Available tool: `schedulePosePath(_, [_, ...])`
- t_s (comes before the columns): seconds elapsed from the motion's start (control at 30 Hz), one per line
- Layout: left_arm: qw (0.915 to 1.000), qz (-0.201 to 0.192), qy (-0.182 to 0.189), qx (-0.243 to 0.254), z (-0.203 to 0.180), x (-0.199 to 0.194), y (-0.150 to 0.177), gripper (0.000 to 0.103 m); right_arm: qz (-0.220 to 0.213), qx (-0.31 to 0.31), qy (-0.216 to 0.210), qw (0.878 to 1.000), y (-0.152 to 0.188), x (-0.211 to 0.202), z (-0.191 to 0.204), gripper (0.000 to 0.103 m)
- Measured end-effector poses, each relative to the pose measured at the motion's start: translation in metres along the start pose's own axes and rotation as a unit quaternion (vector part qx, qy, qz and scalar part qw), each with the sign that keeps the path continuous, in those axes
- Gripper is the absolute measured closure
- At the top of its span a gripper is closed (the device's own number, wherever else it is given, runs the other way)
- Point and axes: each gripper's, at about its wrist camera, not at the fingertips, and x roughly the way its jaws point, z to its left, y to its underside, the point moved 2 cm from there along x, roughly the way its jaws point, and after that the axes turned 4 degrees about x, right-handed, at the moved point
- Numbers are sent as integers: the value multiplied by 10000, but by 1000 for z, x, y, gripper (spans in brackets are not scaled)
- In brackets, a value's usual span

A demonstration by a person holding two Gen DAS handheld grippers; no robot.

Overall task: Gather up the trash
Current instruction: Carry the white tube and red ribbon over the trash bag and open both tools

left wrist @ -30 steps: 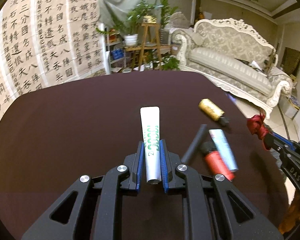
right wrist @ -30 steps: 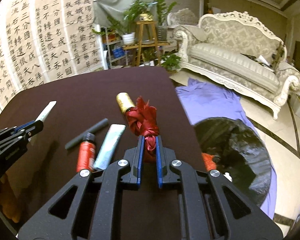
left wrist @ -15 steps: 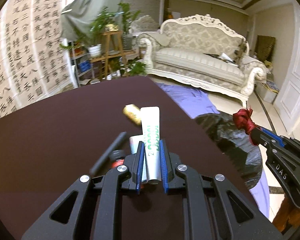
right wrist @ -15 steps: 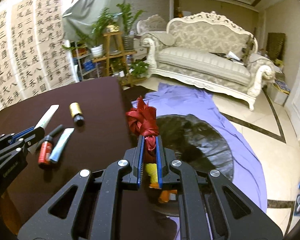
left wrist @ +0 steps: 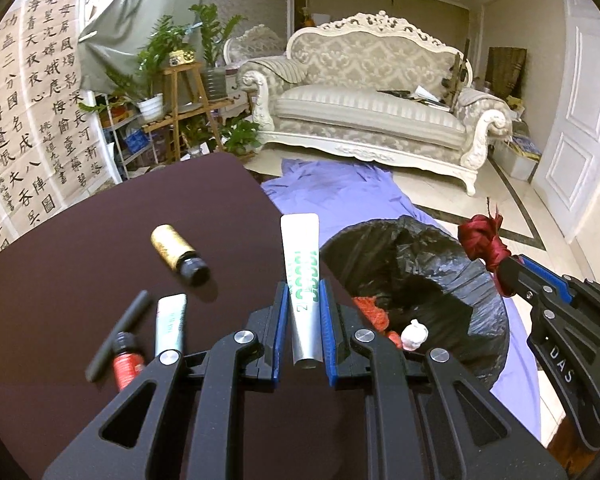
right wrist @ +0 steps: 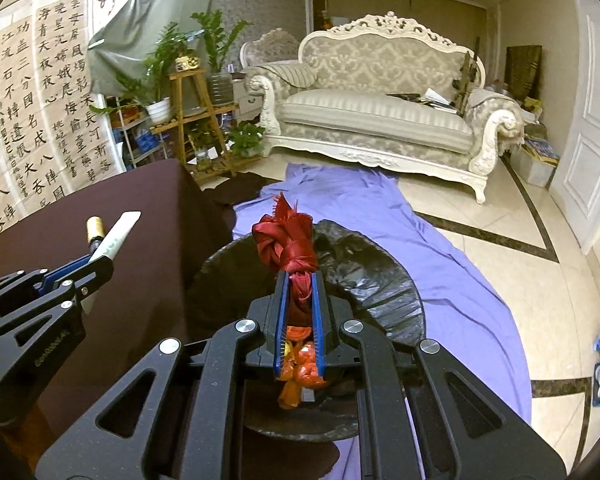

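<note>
My left gripper (left wrist: 303, 292) is shut on a white tube with green print (left wrist: 301, 264) and holds it over the right edge of the dark table (left wrist: 80, 248), beside the black trash bag (left wrist: 420, 272). My right gripper (right wrist: 299, 284) is shut on a knotted red ribbon (right wrist: 286, 240) and holds it above the open bag (right wrist: 372, 280), which has orange and white trash inside. The right gripper shows in the left wrist view (left wrist: 512, 268), and the left gripper shows in the right wrist view (right wrist: 96, 264).
On the table lie a gold bottle with a black cap (left wrist: 178, 254), a dark stick (left wrist: 120, 334), a red bottle (left wrist: 126, 364) and a silver tube (left wrist: 171, 324). A purple sheet (right wrist: 440, 264) lies under the bag. A sofa (left wrist: 372, 108) stands behind.
Both grippers have swung right, from over the table toward the trash bag. The right gripper with the ribbon is now over the bag; the left still holds the tube.
</note>
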Motion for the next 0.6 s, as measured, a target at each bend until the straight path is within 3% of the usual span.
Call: schedulePosePath(0.6, [9994,186,8,292,-34,31,-11,86,134,195,52,9997,-2,21,-18,91])
